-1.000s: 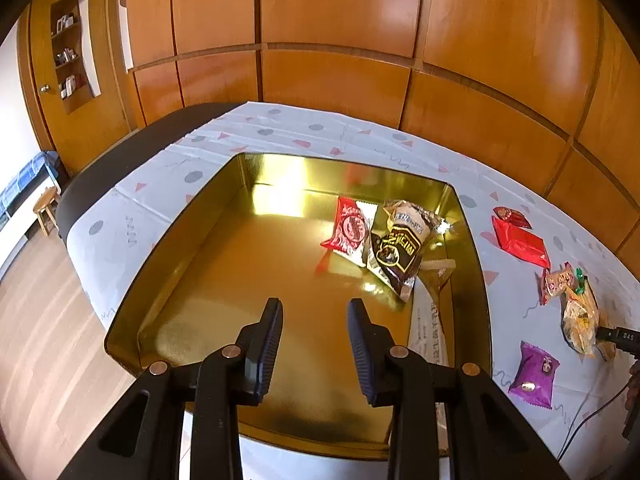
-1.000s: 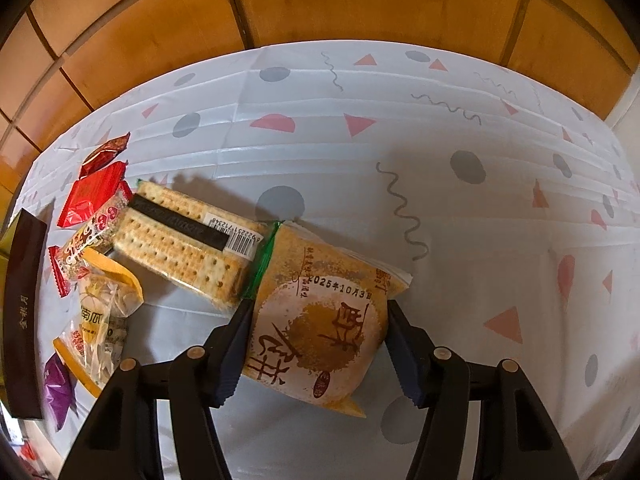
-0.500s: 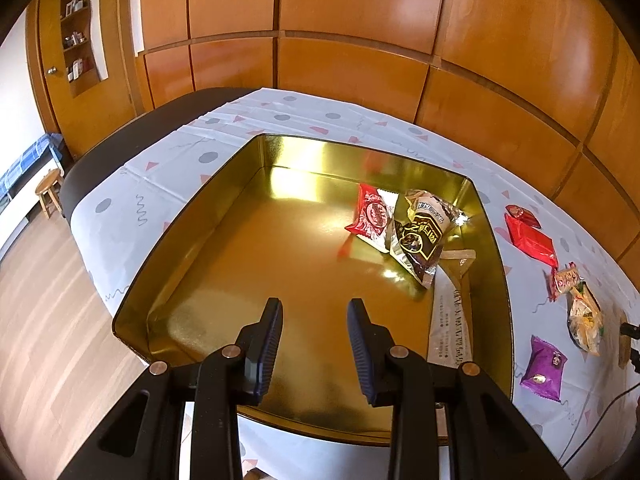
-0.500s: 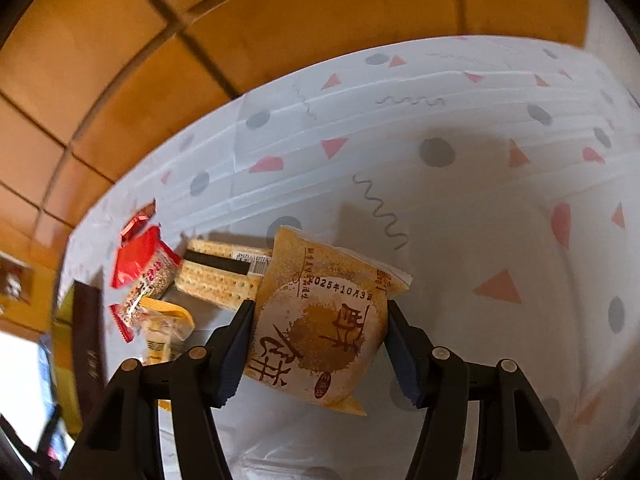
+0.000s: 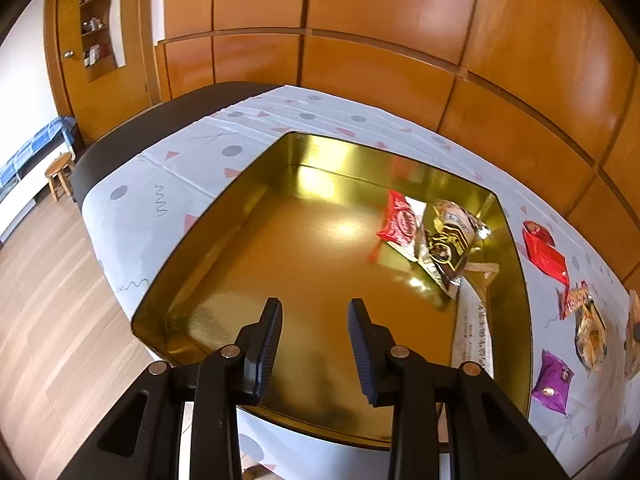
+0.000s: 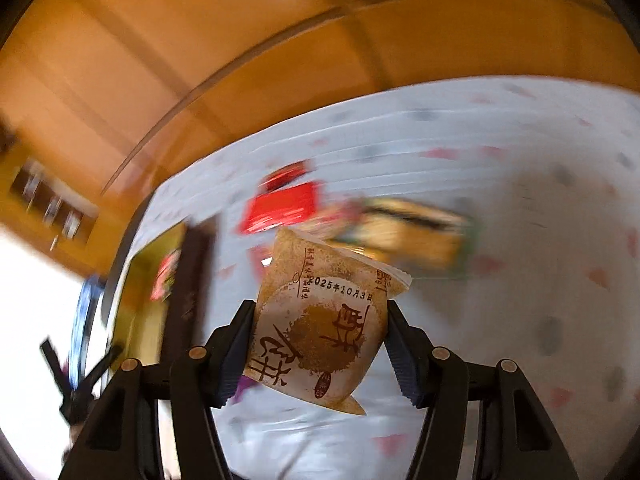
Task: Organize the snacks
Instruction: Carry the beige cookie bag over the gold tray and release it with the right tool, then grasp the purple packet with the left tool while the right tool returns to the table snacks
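My right gripper is shut on a tan pastry packet and holds it lifted above the tablecloth; that view is motion-blurred. A gold tin lies on the table, also seen blurred at the left of the right wrist view. Inside it lie a red snack packet and a dark brown snack packet. My left gripper is open and empty over the tin's near edge.
Loose snacks lie on the patterned tablecloth right of the tin: a red packet, a yellow packet, a purple packet. A cracker pack lies behind the held packet. A wood-panelled wall stands behind the table.
My right gripper has lifted the pastry packet off the table and swung left towards the tin. My left gripper has drawn back and risen slightly, still open.
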A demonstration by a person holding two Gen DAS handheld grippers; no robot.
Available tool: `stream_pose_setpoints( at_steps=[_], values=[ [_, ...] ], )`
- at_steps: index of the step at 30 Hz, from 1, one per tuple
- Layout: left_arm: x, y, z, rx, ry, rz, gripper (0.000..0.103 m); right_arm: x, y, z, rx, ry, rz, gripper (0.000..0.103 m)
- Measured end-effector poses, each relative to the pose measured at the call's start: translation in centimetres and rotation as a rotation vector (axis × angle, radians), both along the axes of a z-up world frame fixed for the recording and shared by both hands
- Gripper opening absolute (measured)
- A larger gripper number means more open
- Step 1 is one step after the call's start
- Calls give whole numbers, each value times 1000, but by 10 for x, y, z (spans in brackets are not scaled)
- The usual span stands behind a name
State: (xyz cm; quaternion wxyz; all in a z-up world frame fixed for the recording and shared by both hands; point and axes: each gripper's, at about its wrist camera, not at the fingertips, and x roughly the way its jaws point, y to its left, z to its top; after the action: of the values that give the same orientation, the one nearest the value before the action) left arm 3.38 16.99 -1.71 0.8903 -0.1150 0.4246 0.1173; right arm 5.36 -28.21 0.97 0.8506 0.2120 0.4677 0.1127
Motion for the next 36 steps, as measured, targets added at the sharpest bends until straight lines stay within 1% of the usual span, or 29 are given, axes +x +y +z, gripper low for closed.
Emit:
stream_pose_setpoints(
  at_steps=[4, 5, 6, 9, 10, 11, 13, 14, 15, 17, 19, 20, 22, 24, 27, 28, 30, 32, 36],
  values=[
    [-2, 9, 0, -6, -1, 17, 34, 9, 82, 11, -10, -20, 212, 62],
    [-3, 11, -1, -11, 0, 22, 34, 9, 96, 11, -13, -22, 242, 62],
    [-3, 13, -1, -14, 2, 25, 34, 12, 121, 12, -16, -22, 298, 62],
    [-3, 20, -4, -31, 8, 38, 34, 13, 169, 12, -36, -34, 399, 62],
    [-4, 22, -5, -34, 10, 43, 34, 15, 192, 13, -50, -42, 443, 62],
    [-4, 23, -6, -35, 11, 46, 34, 16, 203, 13, -57, -47, 464, 62],
    [-4, 25, -7, -37, 11, 50, 34, 19, 238, 10, -86, -56, 527, 62],
    [-4, 27, -7, -38, 11, 53, 34, 21, 247, 8, -97, -59, 544, 63],
    [-4, 28, -8, -39, 13, 54, 34, 22, 265, 5, -126, -70, 571, 63],
    [-4, 29, -10, -44, 15, 53, 34, 29, 287, -5, -180, -78, 583, 65],
    [-4, 28, -11, -46, 18, 48, 34, 34, 303, -13, -211, -90, 592, 66],
    [-4, 28, -12, -47, 19, 45, 34, 35, 305, -16, -218, -92, 593, 72],
    [-4, 27, -12, -46, 17, 36, 34, 39, 310, -24, -233, -85, 591, 80],
    [-3, 25, -13, -42, 15, 30, 34, 44, 305, -27, -242, -79, 570, 80],
    [-3, 22, -14, -37, 18, 21, 34, 39, 290, -29, -219, -58, 545, 82],
    [-3, 21, -14, -35, 19, 18, 34, 39, 286, -28, -211, -63, 536, 83],
    [-3, 19, -12, -32, 16, 11, 34, 34, 281, -22, -201, -84, 526, 85],
    [-4, 16, -9, -22, 6, 3, 34, 29, 280, -17, -216, -107, 514, 89],
    [-5, 9, -4, 4, -13, -13, 34, 10, 276, 2, -256, -212, 484, 90]
  ],
)
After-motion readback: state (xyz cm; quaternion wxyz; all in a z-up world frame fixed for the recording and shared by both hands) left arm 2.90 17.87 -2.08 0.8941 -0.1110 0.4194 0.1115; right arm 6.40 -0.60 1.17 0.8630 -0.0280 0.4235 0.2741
